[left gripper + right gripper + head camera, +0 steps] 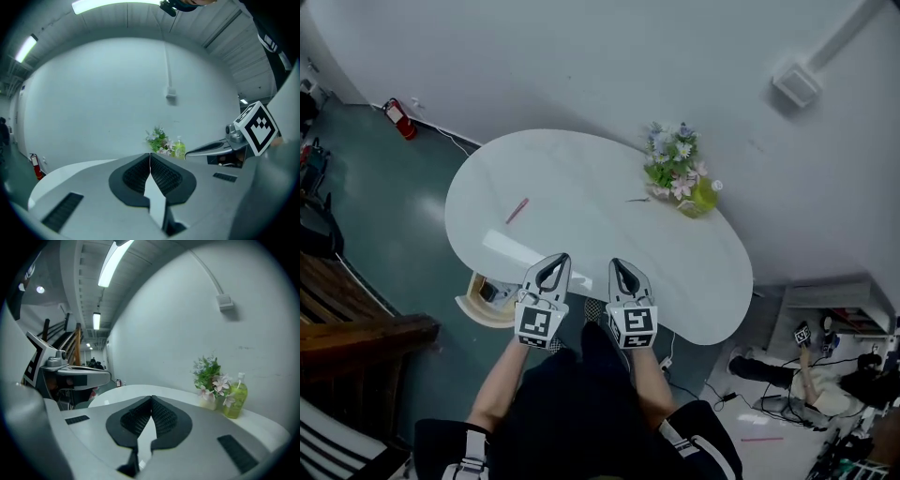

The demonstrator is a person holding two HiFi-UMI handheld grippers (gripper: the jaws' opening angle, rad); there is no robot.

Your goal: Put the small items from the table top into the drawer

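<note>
Small items remain on the table (581, 169): a pink stick (517, 210) and, well apart, a thin dark piece (637, 199). The drawer (476, 307) stands open at the near edge. The left gripper (555, 262) and right gripper (619, 265) are closed, empty; likely 2 pickups remain.

A slim pink stick-like item (517, 210) lay flat and slanted on the left part of the white kidney-shaped bench (581, 159). A small dark thin item (637, 199) lay well apart from it, to its right. The pale wooden drawer (478, 314) stood pulled open under the bench's near left edge, with small things inside too dim to tell.
</note>
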